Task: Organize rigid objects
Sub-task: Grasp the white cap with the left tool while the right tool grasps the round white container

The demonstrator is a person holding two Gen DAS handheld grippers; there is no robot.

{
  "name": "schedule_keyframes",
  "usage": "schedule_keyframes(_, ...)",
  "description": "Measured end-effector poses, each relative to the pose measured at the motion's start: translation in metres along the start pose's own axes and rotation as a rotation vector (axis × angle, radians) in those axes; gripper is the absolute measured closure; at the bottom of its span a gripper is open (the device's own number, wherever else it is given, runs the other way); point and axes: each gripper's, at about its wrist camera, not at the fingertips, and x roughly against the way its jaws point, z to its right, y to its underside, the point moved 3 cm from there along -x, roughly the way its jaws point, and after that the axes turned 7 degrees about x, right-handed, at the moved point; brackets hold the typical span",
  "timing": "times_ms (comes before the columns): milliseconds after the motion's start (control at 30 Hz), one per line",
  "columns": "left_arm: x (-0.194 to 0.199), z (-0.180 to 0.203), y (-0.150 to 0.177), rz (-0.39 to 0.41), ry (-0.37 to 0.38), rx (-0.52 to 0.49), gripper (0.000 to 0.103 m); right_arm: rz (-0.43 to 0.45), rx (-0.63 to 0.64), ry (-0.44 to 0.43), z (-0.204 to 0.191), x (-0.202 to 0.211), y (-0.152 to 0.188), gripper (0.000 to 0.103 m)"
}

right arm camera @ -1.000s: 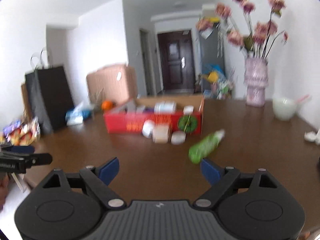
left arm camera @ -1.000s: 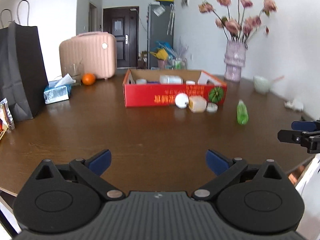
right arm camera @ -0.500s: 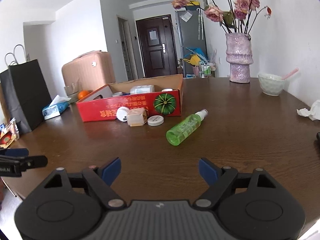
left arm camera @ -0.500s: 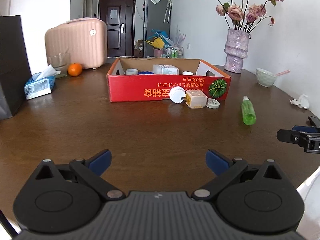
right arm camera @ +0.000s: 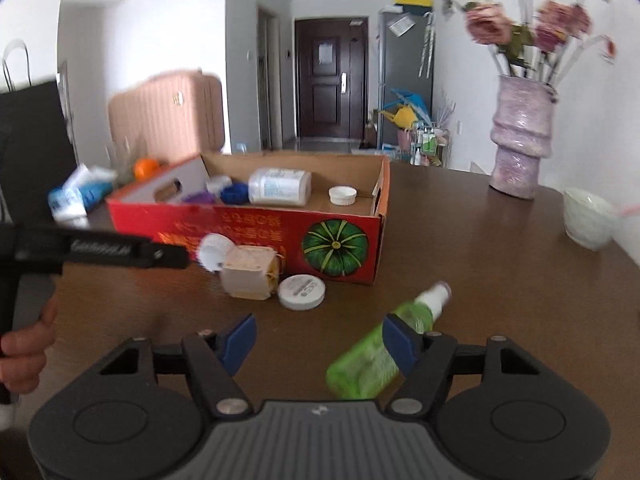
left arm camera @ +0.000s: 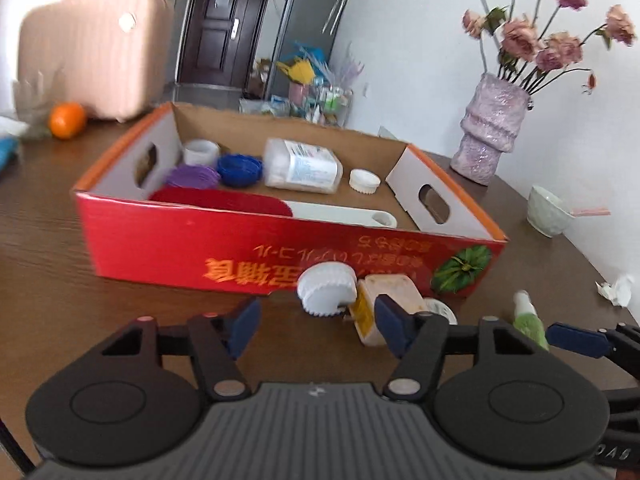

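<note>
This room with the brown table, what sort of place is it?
Most likely a home, a lived-in dining or living area. A vase of dried roses stands on the wooden table, a pink suitcase sits behind, and a dark entry door shows down the hall.

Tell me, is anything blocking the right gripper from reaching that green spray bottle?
Nothing visible does. The right gripper is open and the green spray bottle lies on the table just ahead, its body beside the right-hand finger. The white round lid and beige container sit off to the left.
</note>
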Motion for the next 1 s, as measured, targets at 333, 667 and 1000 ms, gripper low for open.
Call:
schedule_keyframes(333, -0.030, -0.005, -0.003, -0.030, 0.045, 0.068, 0.063, -0.093, 0.015, -0.039, 0.001, -0.069, -0.018, 0.047)
schedule_keyframes(667, 0.002, -0.003, 0.004, 0.029, 0.004, 0.010, 0.063, -0.096, 0.000, -0.079, -0.003, -0.076, -0.015, 0.066)
schedule_keyframes(1000, 0.110, -0.035, 0.061, 0.046, -0.091, -0.069, 0.063, -0.006, -0.093, -0.106, -0.003, 0.015, 0.019, 0.080)
